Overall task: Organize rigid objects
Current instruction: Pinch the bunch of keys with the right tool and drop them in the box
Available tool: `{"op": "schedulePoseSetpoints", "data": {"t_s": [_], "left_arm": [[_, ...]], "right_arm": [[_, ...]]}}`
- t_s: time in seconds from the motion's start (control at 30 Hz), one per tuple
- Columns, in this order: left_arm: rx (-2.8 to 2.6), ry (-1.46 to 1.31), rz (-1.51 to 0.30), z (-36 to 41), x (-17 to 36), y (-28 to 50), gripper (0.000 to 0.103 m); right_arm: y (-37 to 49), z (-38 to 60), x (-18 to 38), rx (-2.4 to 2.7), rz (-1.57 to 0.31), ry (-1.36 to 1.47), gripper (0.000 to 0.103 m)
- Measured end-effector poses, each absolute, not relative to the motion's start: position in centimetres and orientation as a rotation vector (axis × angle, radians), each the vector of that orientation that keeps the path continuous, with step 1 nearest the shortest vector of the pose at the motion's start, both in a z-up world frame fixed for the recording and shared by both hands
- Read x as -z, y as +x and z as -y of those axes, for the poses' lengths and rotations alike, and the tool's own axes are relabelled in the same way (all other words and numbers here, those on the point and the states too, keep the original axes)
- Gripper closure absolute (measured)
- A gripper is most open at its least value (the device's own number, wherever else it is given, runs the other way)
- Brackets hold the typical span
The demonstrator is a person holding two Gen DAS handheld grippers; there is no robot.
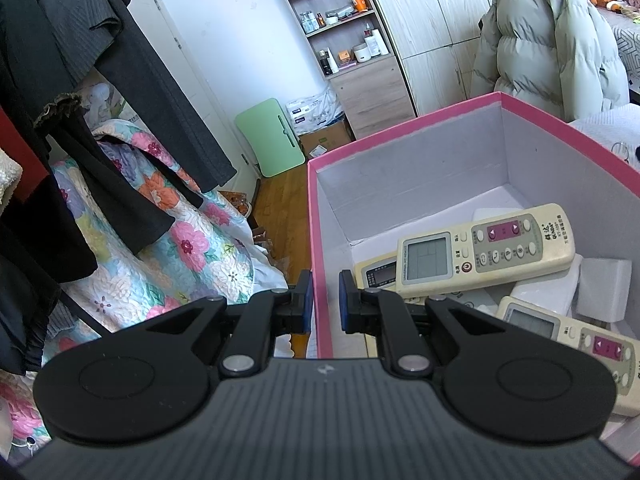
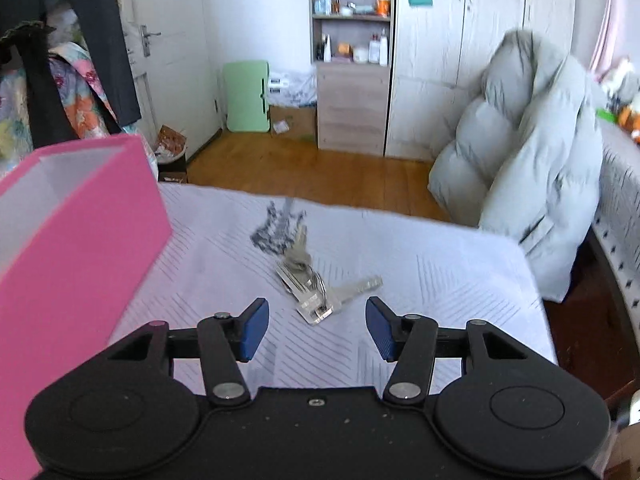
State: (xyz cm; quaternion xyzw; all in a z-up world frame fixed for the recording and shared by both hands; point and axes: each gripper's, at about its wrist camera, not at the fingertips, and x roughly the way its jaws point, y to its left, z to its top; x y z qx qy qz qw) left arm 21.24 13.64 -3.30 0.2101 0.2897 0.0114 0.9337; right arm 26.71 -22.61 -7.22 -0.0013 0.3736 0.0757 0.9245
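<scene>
A pink box (image 1: 320, 248) with a white inside holds several cream remote controls (image 1: 486, 250) and white blocks (image 1: 602, 290). My left gripper (image 1: 325, 302) is shut on the box's near left wall, one finger outside and one inside. In the right wrist view the same pink box (image 2: 80, 220) stands at the left on a white striped cloth (image 2: 440, 272). A bunch of silver keys (image 2: 316, 284) lies on the cloth. My right gripper (image 2: 318, 326) is open and empty, just short of the keys, which lie between and ahead of its blue pads (image 2: 252, 330).
A grey puffer jacket (image 2: 528, 168) hangs over a chair at the right past the table edge. Dark clothes (image 1: 100, 80) and a floral quilt (image 1: 180, 240) are at the left. A shelf unit (image 2: 352, 60), a green folding table (image 2: 246, 96) and wooden floor lie beyond.
</scene>
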Motion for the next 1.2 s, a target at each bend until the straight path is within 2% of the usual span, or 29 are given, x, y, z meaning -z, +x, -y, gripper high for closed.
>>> {"op": "schedulePoseSetpoints", "data": {"t_s": [0.4,0.47,0.53,0.57,0.8,1.2], "left_arm": [[-0.025,0.431,-0.593,-13.6,3.3,21.3,0.092],[-0.026,0.435,-0.593,-13.6,3.4,21.3,0.092],[-0.025,0.433,-0.593,-13.6,3.4,21.3,0.092],[-0.026,0.432,-0.592,-13.6,3.3,21.3,0.092],[-0.027,0.438,-0.593,-13.5,3.4,21.4,0.092],[-0.024,0.428,-0.591,-13.4,3.5,21.4,0.092]], "right_arm": [[30.2,21.5,9.8,-0.203,-0.764,-0.02,0.045],[29.9,21.8,9.7,-0.19,-0.748,0.004,0.059],[29.5,22.0,9.5,-0.182,-0.727,0.014,0.095],[29.2,22.3,9.3,-0.184,-0.715,0.029,0.098],[26.6,23.1,6.7,-0.27,-0.608,0.144,0.098],[21.9,17.8,-1.6,-0.47,-0.458,0.107,0.098]]}}
